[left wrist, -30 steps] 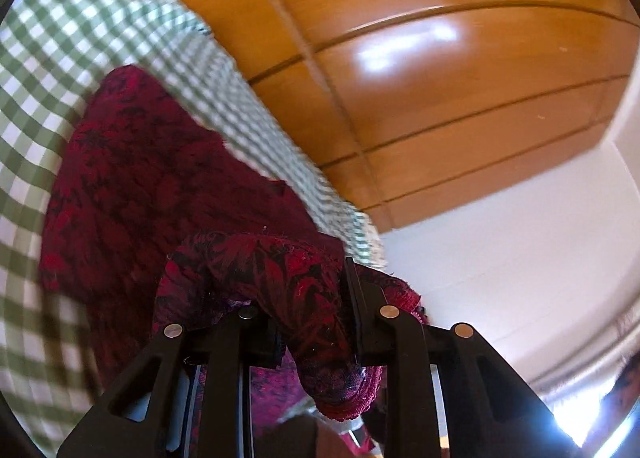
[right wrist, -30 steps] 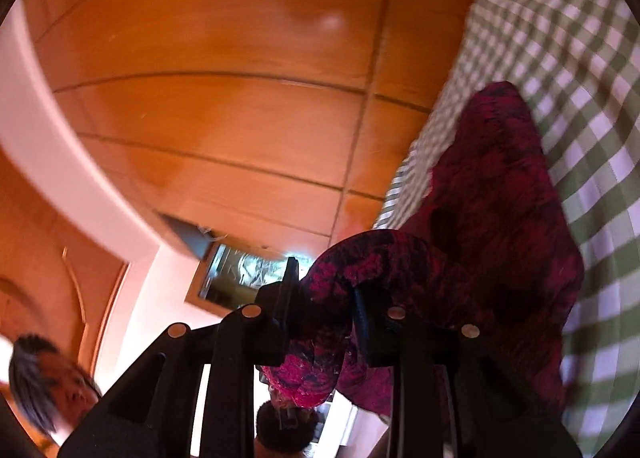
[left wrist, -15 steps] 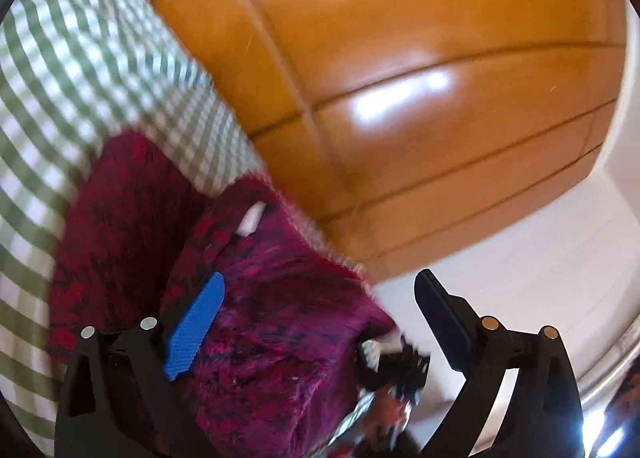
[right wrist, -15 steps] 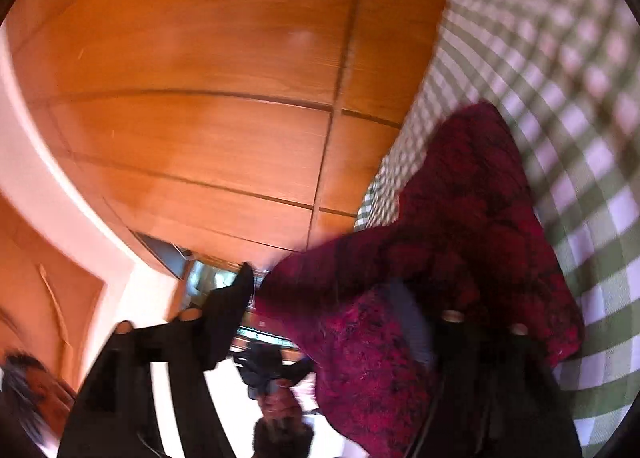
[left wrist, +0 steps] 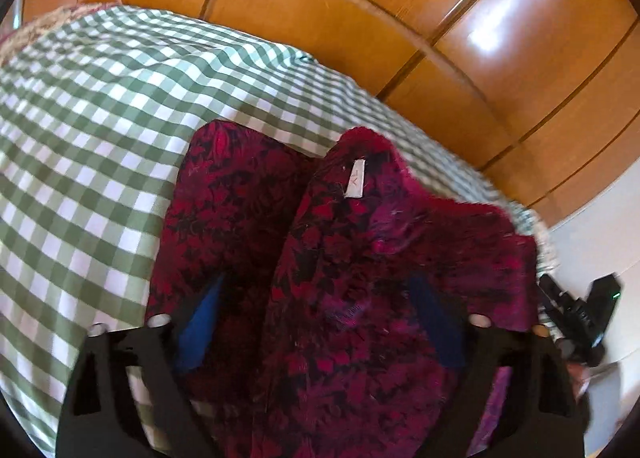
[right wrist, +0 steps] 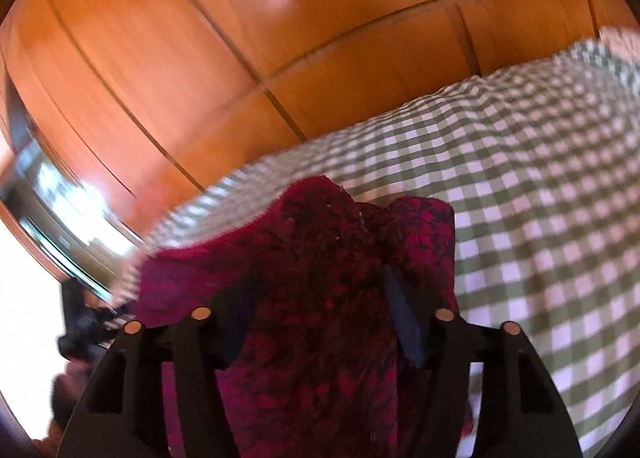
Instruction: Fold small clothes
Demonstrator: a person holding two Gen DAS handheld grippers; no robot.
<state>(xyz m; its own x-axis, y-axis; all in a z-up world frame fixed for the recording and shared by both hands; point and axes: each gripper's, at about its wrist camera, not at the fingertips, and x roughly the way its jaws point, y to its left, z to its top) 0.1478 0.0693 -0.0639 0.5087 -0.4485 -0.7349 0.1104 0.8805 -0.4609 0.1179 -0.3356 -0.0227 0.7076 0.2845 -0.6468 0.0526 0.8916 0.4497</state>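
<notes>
A dark red garment with a black leaf pattern (left wrist: pixel 344 258) lies folded over itself on the green-and-white checked cloth (left wrist: pixel 100 118), a white label (left wrist: pixel 356 178) showing on its upper layer. My left gripper (left wrist: pixel 316 318) hovers over it. Its blue pads (left wrist: pixel 200 318) stand wide apart and are closing, with the garment's fold lying between them, not pinched. In the right wrist view the same garment (right wrist: pixel 320 258) fills the space between the jaws of my right gripper (right wrist: pixel 320 322). Those jaws are closing too, and the pads (right wrist: pixel 404 322) do not press on the fabric.
The checked cloth (right wrist: pixel 540 178) covers a table whose far edge meets an orange wooden panelled wall (left wrist: pixel 400 10). A black device (left wrist: pixel 576 314) shows past the garment at the right edge of the left wrist view. A blurred dark shape (right wrist: pixel 80 322) sits at the left in the right wrist view.
Both grippers let go of the garment edge they had pinched, opened wide, then began to narrow. Both tipped down toward the table, and the garment now lies doubled over on the cloth.
</notes>
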